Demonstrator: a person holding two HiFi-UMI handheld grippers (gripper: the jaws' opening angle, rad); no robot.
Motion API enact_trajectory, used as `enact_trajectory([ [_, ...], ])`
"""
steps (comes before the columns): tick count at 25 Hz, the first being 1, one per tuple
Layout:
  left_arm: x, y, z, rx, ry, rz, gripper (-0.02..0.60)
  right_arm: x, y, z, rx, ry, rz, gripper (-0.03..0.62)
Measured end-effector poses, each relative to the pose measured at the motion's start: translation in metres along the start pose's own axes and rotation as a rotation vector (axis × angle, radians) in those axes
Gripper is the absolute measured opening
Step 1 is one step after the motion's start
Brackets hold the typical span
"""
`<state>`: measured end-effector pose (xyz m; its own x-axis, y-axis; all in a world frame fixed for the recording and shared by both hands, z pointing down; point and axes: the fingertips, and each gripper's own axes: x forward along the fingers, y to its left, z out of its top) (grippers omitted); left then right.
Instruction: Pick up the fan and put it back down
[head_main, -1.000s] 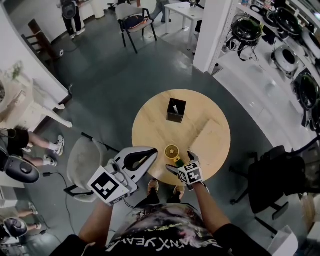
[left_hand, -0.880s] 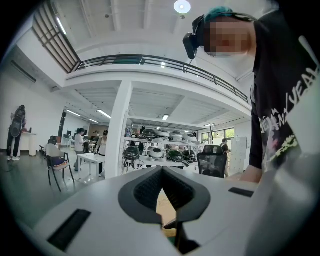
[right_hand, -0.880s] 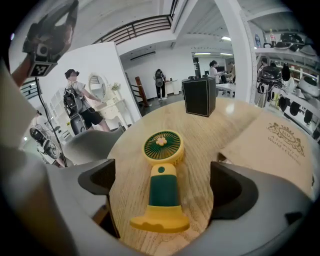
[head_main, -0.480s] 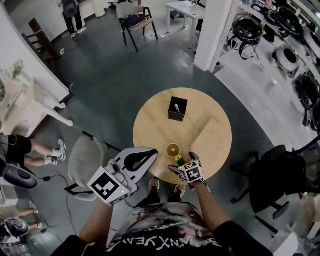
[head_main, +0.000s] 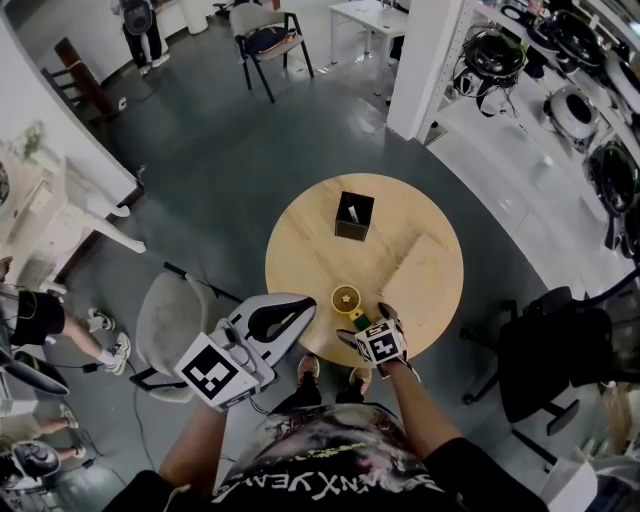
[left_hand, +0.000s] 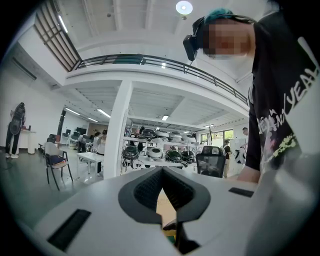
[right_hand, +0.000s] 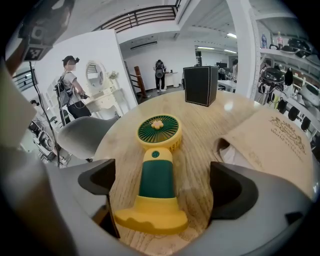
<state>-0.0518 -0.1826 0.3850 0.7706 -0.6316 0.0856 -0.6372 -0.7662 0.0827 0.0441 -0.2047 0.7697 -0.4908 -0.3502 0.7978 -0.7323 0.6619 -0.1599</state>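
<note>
A small yellow and green hand fan (head_main: 347, 302) lies flat on the round wooden table (head_main: 300, 250), near its front edge. In the right gripper view the fan (right_hand: 157, 170) points its round head away, with its yellow base nearest. My right gripper (head_main: 362, 322) is open, and its dark pads (right_hand: 97, 182) stand either side of the base without touching it. My left gripper (head_main: 303, 303) is held off the table's left edge, over the floor. Its jaws meet with nothing between them (left_hand: 162, 200).
A black open box (head_main: 353, 217) stands at the table's far side. A brown paper bag (head_main: 425, 285) lies flat to the right of the fan. A grey chair (head_main: 165, 325) stands left of the table and a black office chair (head_main: 550, 360) to the right.
Both grippers and the fan have kept their places. A person at the far left edge has shifted their legs.
</note>
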Motion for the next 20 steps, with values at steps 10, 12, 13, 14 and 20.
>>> enact_trajectory([
  [10,0.002,-0.001,-0.003,0.000,0.002,-0.010,0.012,0.001,0.002,-0.006,-0.034,0.040,-0.051,0.584],
  [12,0.002,0.000,-0.004,-0.002,-0.001,-0.008,0.012,0.004,0.002,-0.008,-0.048,0.051,-0.066,0.584],
  [13,0.002,0.001,-0.003,-0.006,-0.005,-0.006,0.012,0.006,0.002,-0.008,-0.054,0.051,-0.071,0.584],
  [14,0.001,0.002,-0.002,-0.009,-0.009,-0.004,0.012,0.008,0.003,-0.008,-0.059,0.047,-0.074,0.584],
  [20,-0.002,0.003,-0.004,-0.011,0.000,0.001,0.012,0.009,0.004,-0.007,-0.066,0.049,-0.078,0.584],
])
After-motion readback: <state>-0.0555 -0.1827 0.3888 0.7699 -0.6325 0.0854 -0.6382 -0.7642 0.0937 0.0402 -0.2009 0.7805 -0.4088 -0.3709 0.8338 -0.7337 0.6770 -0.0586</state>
